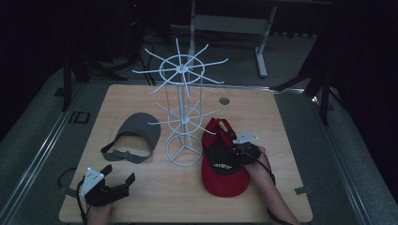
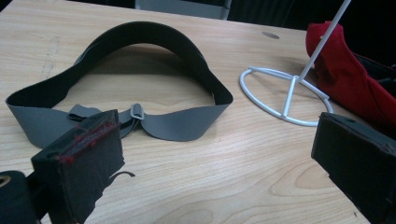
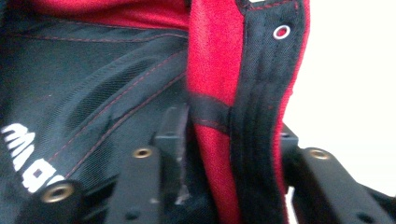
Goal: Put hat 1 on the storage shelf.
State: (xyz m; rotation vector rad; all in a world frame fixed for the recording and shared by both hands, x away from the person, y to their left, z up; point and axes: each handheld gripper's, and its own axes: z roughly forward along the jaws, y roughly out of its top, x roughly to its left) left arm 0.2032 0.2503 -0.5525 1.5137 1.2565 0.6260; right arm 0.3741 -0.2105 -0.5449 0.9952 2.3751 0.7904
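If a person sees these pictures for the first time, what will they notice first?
The white wire rack stands tall at the middle of the wooden table, with thin arms spreading from its top. Just right of its base lies the red and black cap, and the right gripper has its jaws around the cap's rim. The grey visor lies left of the rack, with the left gripper open near the table's front edge.

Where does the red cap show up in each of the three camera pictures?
High view: red cap lies right of centre, beside the white wire rack, with the right tongs on it.
Left gripper view: far right edge, behind the rack's base ring.
Right gripper view: up close, across the left and middle.
Shared landmark: the rack.
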